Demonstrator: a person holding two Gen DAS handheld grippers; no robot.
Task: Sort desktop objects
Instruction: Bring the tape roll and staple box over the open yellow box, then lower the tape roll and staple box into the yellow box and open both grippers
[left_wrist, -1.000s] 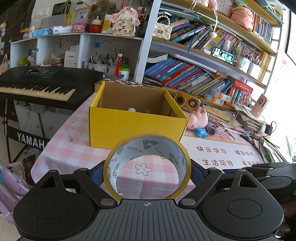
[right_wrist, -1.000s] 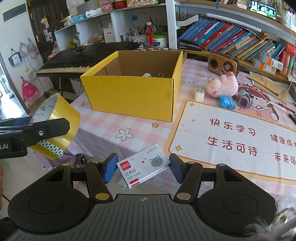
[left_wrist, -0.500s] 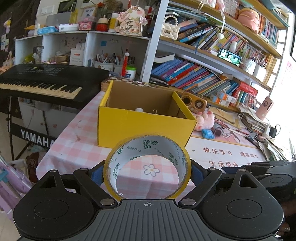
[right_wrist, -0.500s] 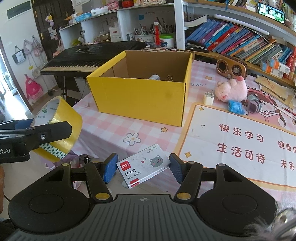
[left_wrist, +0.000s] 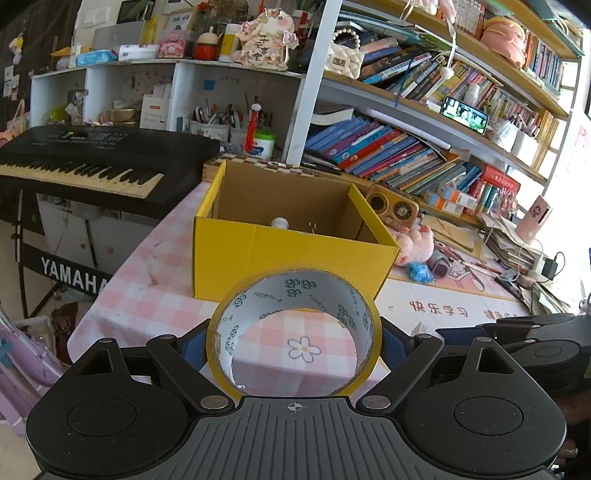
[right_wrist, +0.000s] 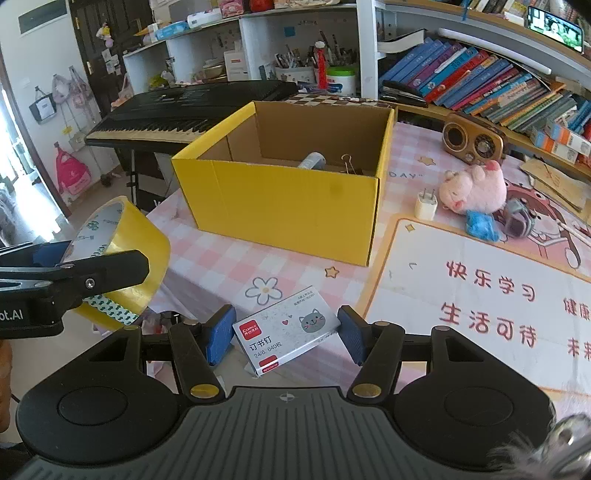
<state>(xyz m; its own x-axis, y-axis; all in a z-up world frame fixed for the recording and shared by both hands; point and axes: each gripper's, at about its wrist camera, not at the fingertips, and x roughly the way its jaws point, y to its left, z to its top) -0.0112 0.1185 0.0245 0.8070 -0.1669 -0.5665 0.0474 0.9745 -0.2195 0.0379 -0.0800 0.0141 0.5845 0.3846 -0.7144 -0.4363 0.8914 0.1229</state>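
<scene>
My left gripper (left_wrist: 293, 343) is shut on a roll of yellow tape (left_wrist: 236, 328) and holds it above the near table edge, in front of the open yellow box (left_wrist: 288, 251). The tape also shows in the right wrist view (right_wrist: 147, 243) at the left. My right gripper (right_wrist: 284, 334) is shut on a white staples box (right_wrist: 286, 330) with a cat picture, held over the pink checked tablecloth. The yellow box (right_wrist: 280, 199) holds a white tube (right_wrist: 312, 160) and a binder clip (right_wrist: 349, 164).
A white charger plug (right_wrist: 424, 205), pink pig plush (right_wrist: 474, 188), blue toy (right_wrist: 480, 223) and wooden radio (right_wrist: 472, 138) lie right of the box. A keyboard (left_wrist: 81, 162) stands left of the table. Bookshelves (left_wrist: 406, 147) run behind. A printed mat (right_wrist: 480, 295) covers the right side.
Both grippers have moved a little closer to the yellow box and risen slightly, each keeping its hold.
</scene>
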